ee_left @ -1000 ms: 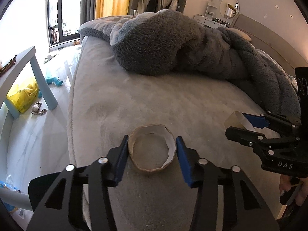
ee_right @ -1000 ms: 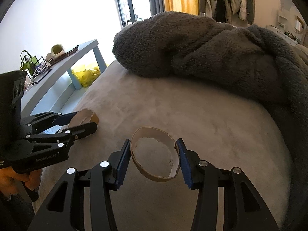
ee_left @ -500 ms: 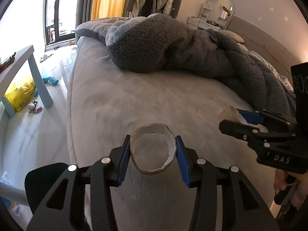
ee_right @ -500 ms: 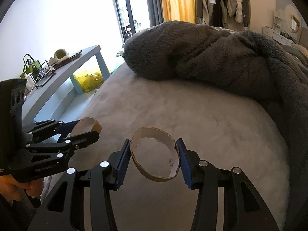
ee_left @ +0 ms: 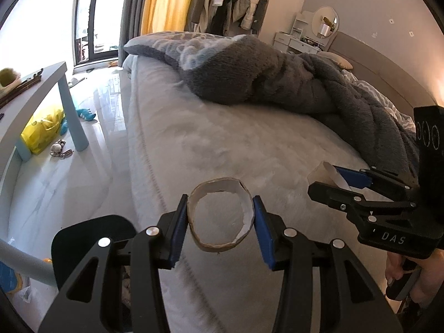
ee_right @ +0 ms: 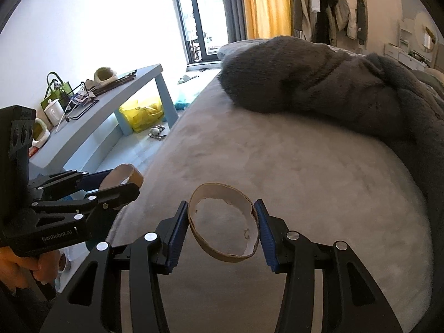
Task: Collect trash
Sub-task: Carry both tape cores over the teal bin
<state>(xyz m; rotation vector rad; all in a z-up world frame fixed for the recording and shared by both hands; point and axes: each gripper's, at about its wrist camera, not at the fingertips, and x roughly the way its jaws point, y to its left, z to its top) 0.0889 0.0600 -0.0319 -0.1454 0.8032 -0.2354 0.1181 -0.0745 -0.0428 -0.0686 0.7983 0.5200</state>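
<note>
Left wrist view: the left gripper (ee_left: pixel 220 219) is clamped on a cardboard ring (ee_left: pixel 220 220), its blue pads (ee_left: pixel 177 224) pressing the ring's two sides; the ring is held above the near edge of the bed (ee_left: pixel 249 144), its open centre showing the grey bed cover behind it; the ring's inner rim carries torn white paper on the right side. To the right of the ring, the right gripper (ee_left: pixel 333 181) reaches in over the bed, closed on a second cardboard ring (ee_left: pixel 323 173), seen edge-on; the hand (ee_left: pixel 410 274) gripping its handle shows at the lower right. A dark grey fleece blanket (ee_left: pixel 277 80) lies heaped across the far half of the bed; a light blue table (ee_left: pixel 41 94) stands on the floor left of the bed, with a yellow bag (ee_left: pixel 41 130) beneath it.

Right wrist view: the right gripper (ee_right: pixel 222 224) holds its cardboard ring (ee_right: pixel 223 223) between both pads, above the bed (ee_right: pixel 291 166); the ring is tilted, with a ragged inner edge. Left of the bed's edge, the left gripper (ee_right: pixel 119 184) is closed on its own ring (ee_right: pixel 122 177); the blanket (ee_right: pixel 319 80) lies at the far side of the bed; the table (ee_right: pixel 111 102) stands left of the bed.
</note>
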